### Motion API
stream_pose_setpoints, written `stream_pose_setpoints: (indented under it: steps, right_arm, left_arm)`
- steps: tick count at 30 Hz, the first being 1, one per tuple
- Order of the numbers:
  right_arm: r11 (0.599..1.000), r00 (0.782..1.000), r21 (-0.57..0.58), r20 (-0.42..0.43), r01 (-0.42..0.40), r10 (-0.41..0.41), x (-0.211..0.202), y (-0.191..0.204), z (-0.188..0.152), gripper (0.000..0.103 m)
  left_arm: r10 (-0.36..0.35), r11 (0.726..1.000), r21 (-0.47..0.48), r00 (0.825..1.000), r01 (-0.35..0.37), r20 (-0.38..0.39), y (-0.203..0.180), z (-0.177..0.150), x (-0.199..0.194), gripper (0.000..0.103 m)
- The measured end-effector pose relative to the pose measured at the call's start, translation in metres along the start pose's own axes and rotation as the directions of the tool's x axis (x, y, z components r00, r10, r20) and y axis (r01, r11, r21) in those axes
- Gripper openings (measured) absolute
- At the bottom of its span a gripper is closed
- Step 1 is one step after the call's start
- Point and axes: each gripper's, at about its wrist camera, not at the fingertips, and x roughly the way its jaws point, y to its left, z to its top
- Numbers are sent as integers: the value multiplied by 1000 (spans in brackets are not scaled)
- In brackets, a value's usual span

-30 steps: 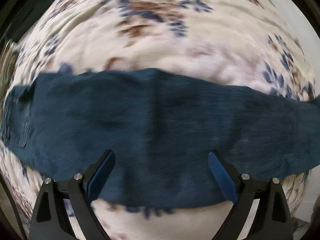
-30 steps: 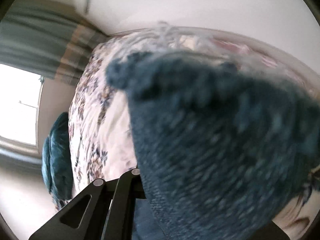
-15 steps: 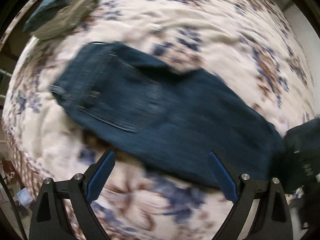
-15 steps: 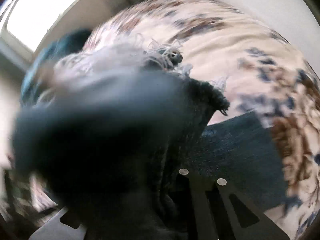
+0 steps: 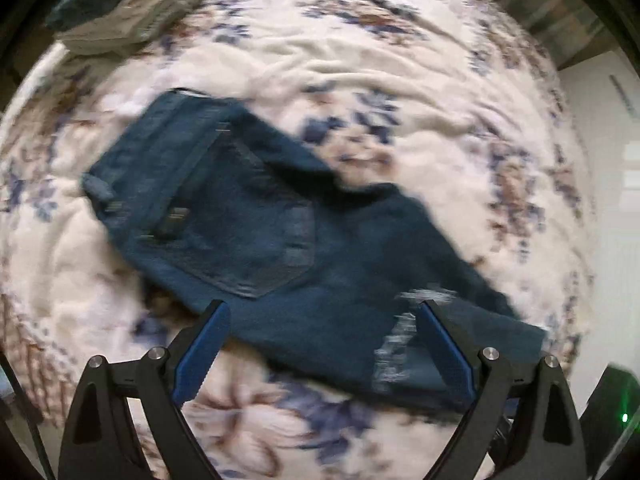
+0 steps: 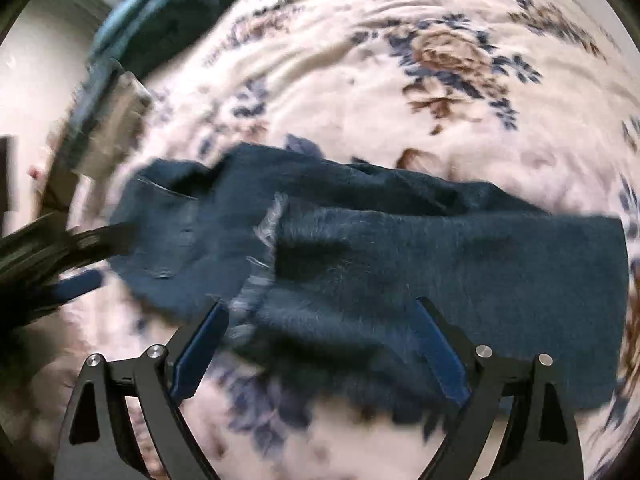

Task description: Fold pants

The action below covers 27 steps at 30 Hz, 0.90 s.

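Note:
Dark blue jeans (image 5: 256,232) lie on a floral bedspread (image 5: 360,60), waistband at upper left, back pocket facing up. The legs are folded back, and their frayed hem (image 5: 400,344) rests across the lower leg part. My left gripper (image 5: 320,312) hovers open above the jeans, nothing between its fingers. In the right wrist view the folded legs (image 6: 440,272) lie flat with the frayed hem (image 6: 264,240) to the left. My right gripper (image 6: 320,308) hangs over them; its jaws are opening and grip nothing. The left gripper (image 6: 60,264) shows blurred at the left edge.
A stack of folded clothes (image 5: 128,12) sits at the far left corner of the bed, seen also as a blurred folded pile (image 6: 108,128) in the right wrist view. A teal pillow (image 6: 168,4) lies behind it. A wall (image 5: 616,208) bounds the bed on the right.
The right gripper carried the hem over the jeans, let it go and opened; the legs now lie folded. The left gripper swung towards the waistband end and stayed open.

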Motion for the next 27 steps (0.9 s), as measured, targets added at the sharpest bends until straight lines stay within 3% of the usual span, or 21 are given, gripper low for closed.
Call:
stream_pose_setpoints:
  steps: [2, 5, 9, 10, 11, 12, 14, 16, 20, 23, 26, 27]
  right_arm:
    - [996, 999, 84, 24, -26, 24, -33, -11, -2, 94]
    - [971, 999, 239, 27, 25, -33, -68, -61, -22, 94]
    - [902, 994, 421, -7, 98, -105, -80, -142, -34, 94]
    - [887, 994, 452, -10, 98, -105, -80, -154, -35, 94]
    - [872, 995, 482, -9, 91, -99, -80, -167, -37, 94]
    - [858, 996, 508, -2, 81, -93, -83, -180, -40, 94]
    - [849, 995, 522, 3, 80, -95, -88, -194, -42, 94]
    - [852, 995, 518, 7, 79, -96, -89, -200, -41, 94]
    - [856, 995, 510, 1, 83, -97, -89, -201, -44, 94]
    - [858, 996, 509, 4, 71, -85, -89, -200, -44, 94]
    - [864, 996, 498, 1, 73, -84, -90, -199, -43, 94]
    - [863, 997, 501, 1, 67, -78, -90, -199, -43, 94]
  left_arm:
    - [-84, 996, 24, 994, 86, -74, -22, -6, 17, 95]
    - [-143, 986, 61, 969, 158, -202, -52, -15, 55, 95]
    - [-105, 981, 128, 953, 147, -284, -85, -24, 102, 91]
    - [-104, 980, 133, 949, 149, -297, -90, -26, 112, 83]
    - [-80, 981, 147, 954, 126, -288, -93, -28, 116, 66]
    - [-44, 976, 194, 965, 96, -260, -100, -30, 118, 60]
    - [0, 959, 277, 979, 59, -206, -109, -35, 114, 29]
    - [23, 946, 323, 986, 32, -165, -113, -39, 107, 19]
    - [66, 936, 349, 997, -49, -37, -106, -33, 82, 7]
    - [130, 934, 330, 990, -139, 48, -88, -12, 70, 5]
    - [80, 968, 239, 997, -74, -19, -64, 7, 75, 5]
    - [8, 977, 211, 998, 7, -67, -62, 8, 75, 6]
